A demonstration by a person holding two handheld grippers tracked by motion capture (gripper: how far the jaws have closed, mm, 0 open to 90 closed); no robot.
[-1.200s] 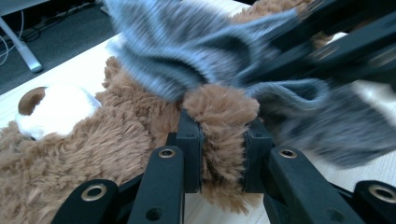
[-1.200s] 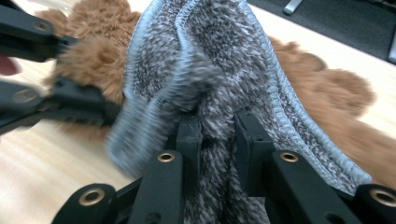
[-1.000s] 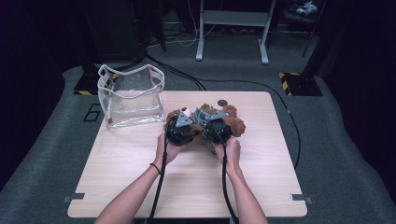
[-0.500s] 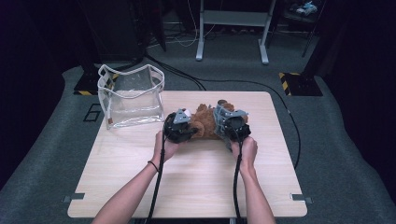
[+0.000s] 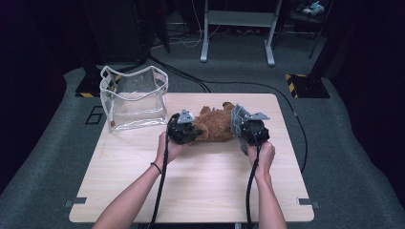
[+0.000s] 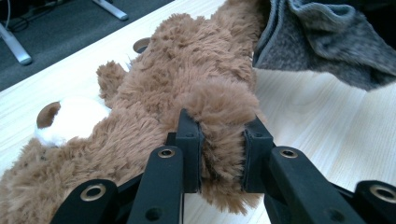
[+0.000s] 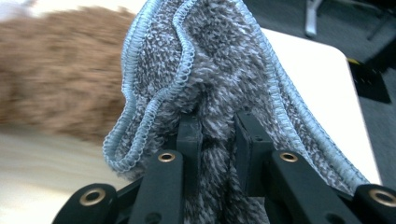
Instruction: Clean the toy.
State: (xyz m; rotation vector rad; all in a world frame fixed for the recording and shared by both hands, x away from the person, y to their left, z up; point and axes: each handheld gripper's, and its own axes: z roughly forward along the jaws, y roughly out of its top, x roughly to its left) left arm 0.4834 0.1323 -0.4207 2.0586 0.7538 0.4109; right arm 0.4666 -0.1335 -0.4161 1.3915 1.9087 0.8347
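Observation:
A brown plush bear lies on its side in the middle of the wooden table. My left gripper is at the bear's left end, shut on one furry limb. In the left gripper view the pads pinch that limb of the bear, and the bear's white muzzle shows at the left. My right gripper is at the bear's right end, shut on a grey fleecy cloth with a light blue stitched hem. In the right gripper view the cloth bunches up between the jaws of my right gripper, with the bear blurred behind.
A clear plastic bag with white trim stands open at the table's back left corner. The grey cloth hangs at the upper right of the left gripper view. A small dark round spot sits on the tabletop beyond the bear. Cables cross the floor behind the table.
My right gripper has moved to the right with the grey cloth, away from the left gripper. More of the bear's body now shows between them. The left gripper has stayed put.

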